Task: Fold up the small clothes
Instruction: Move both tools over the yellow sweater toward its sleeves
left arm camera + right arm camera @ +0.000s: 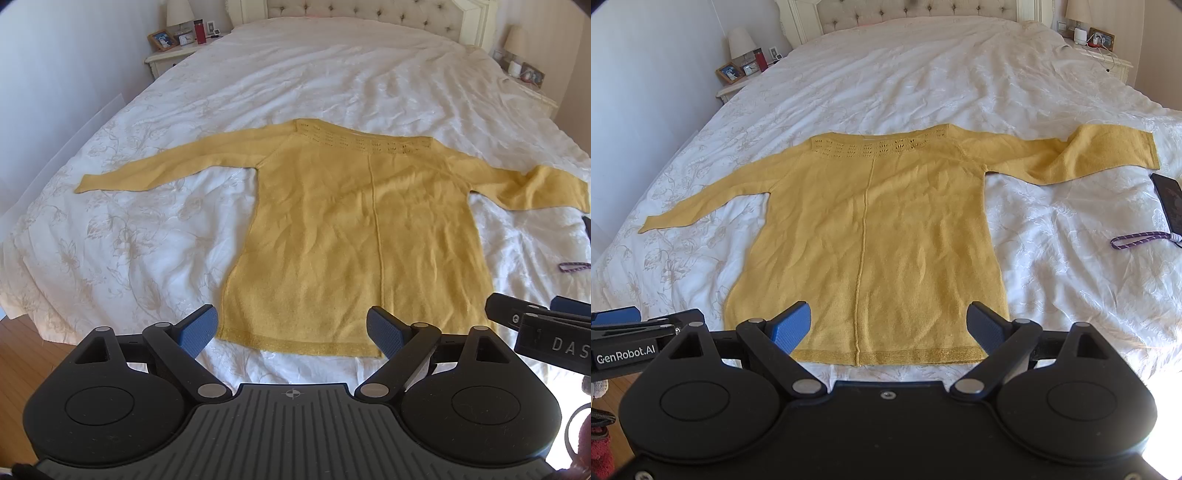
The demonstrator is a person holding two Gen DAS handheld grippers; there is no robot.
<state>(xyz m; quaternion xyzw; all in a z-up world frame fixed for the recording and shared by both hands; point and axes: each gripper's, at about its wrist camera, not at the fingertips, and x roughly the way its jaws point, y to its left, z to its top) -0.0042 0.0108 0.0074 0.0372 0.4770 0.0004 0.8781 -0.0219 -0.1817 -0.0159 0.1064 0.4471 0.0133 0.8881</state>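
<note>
Yellow sweater (871, 236) lies flat, unfolded; left gripper (291, 328) and right gripper (890, 326), both agape and empty near its hem, must next seize a sleeve.

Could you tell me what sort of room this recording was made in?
Most likely a home bedroom. A yellow sweater lies spread flat on a large bed with a tufted headboard, and a nightstand beside it carries a lamp and a framed photo.

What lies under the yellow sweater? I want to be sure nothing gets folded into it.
The yellow sweater lies flat on the white bedspread. No bulges show, but whatever it covers is hidden.
</note>
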